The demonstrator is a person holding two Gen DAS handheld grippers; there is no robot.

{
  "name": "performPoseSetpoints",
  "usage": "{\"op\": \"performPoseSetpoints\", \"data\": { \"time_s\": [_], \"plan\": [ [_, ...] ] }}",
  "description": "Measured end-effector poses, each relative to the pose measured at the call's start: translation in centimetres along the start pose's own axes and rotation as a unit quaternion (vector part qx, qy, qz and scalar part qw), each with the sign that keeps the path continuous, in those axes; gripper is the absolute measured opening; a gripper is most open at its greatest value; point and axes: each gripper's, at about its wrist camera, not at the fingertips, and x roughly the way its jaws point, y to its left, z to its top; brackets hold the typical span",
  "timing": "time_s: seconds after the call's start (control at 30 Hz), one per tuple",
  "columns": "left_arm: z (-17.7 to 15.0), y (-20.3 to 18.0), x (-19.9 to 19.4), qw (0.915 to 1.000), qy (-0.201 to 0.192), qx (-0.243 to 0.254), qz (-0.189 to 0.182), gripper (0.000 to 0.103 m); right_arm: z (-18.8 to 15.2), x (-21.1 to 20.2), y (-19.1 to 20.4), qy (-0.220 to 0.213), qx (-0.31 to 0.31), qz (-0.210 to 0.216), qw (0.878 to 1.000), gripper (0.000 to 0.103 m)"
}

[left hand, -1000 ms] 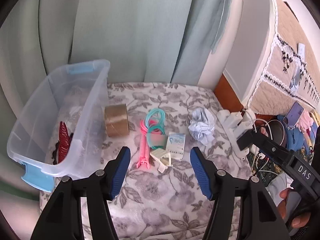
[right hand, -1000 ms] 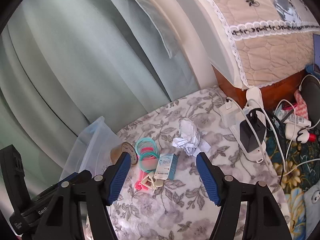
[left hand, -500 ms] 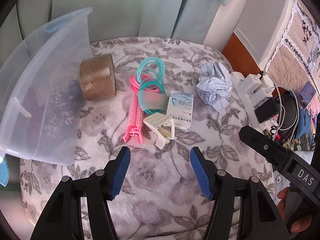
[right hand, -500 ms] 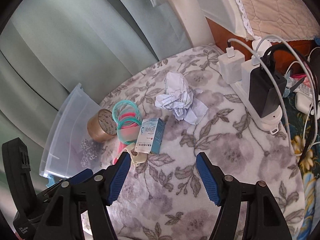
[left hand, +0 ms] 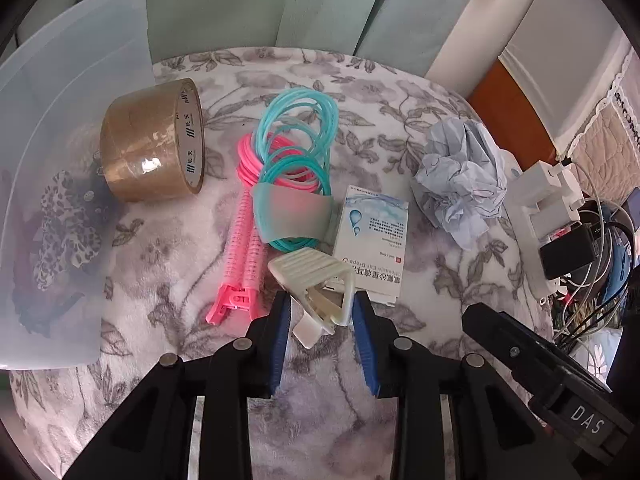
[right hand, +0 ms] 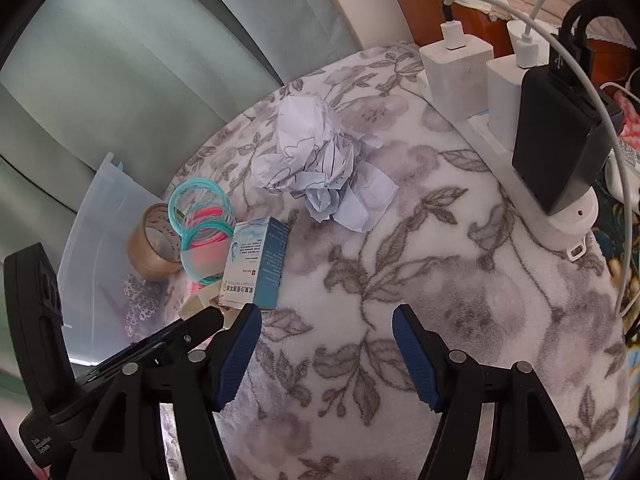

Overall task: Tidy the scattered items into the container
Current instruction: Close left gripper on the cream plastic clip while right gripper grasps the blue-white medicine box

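Low in the frame, the left claw (left hand: pixel 320 312) has just been closing around the cream clip (left hand: pixel 316 280) to carry it to the clear container (left hand: pixel 72 80) at left, while the right claw (right hand: pixel 326 344) waits spread and empty.

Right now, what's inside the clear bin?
Through the clear bin's cloudy wall, a leopard-print item lies on the bottom with something dark beside it; the rest is blurred or out of frame.
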Motion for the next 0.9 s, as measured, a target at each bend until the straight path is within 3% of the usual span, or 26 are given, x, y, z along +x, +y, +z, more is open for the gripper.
{"op": "performPoseSetpoints", "data": {
  "time_s": [0.07,0.57,0.77,0.9],
  "plan": [
    [0.0,0.4,-0.1,1.0,-0.004,-0.004,-0.003,0.024,0.0,0.2,0.2,0.005,-0.001,0.004,1.0,0.072],
    [0.0,3.7,0.2,0.9995,0.004,-0.028,-0.015,0.021,1.4,5.1,5.9,0.043,-0.045,0.042,0.997,0.072],
    [0.1,3.7,1.3,0.999,0.011,-0.034,-0.026,0.021,1.6,7.0,6.9,0.057,-0.061,0.018,0.996,0.071],
    [0.4,3.5,1.6,0.9992,0.004,-0.028,-0.028,0.021,1.9,7.5,7.2,0.049,-0.063,0.0,0.997,0.064]
  ]
}}
